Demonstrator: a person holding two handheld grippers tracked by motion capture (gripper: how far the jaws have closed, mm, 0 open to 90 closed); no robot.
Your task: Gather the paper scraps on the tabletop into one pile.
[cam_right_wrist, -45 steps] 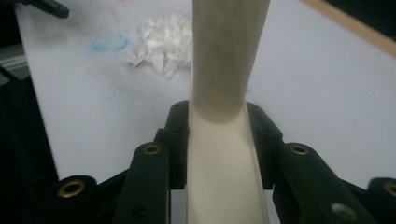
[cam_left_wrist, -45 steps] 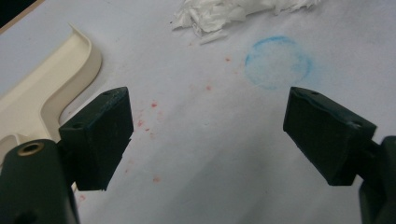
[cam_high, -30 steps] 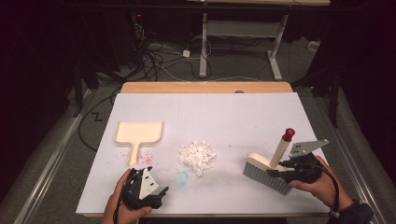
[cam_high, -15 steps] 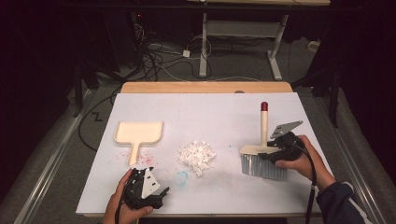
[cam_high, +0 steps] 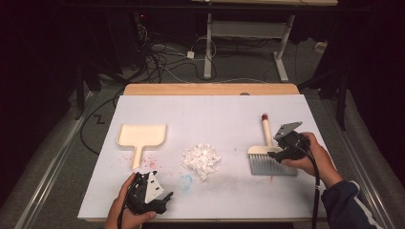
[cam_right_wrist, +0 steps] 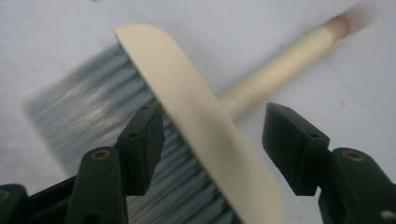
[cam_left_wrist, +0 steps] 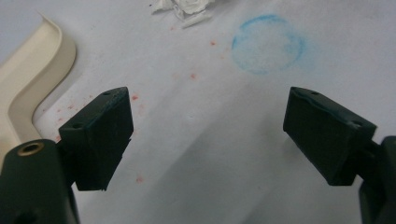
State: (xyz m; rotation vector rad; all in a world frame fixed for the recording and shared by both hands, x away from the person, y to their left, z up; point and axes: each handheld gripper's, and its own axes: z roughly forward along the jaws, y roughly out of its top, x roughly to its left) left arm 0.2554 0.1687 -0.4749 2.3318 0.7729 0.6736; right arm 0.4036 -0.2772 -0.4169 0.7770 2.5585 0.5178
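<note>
A cream hand brush (cam_high: 268, 153) with grey bristles lies flat at the right of the white table (cam_high: 215, 114), its red-tipped handle pointing away. My right gripper (cam_high: 277, 153) hovers over the brush head, open. In the right gripper view the jaws of that gripper (cam_right_wrist: 212, 140) stand either side of the brush's cream back (cam_right_wrist: 196, 112) without closing on it. A cream dustpan (cam_high: 142, 136) lies at the left. Between them sits a pile of white paper scraps (cam_high: 201, 158). My left gripper (cam_high: 163, 196) is open and empty near the front edge, over bare table (cam_left_wrist: 208, 135).
A faint blue ring (cam_high: 185, 182) marks the sheet just ahead of the left gripper, with red specks (cam_high: 150, 163) near the dustpan handle. The dustpan's edge (cam_left_wrist: 28, 88) and some scraps (cam_left_wrist: 184, 7) show in the left gripper view. Cables and desk legs lie beyond the table's wooden far edge (cam_high: 210, 89).
The brush went from upright and tilted in the right gripper to lying flat on the table, and the right gripper's jaws now stand open. The left gripper has barely moved.
</note>
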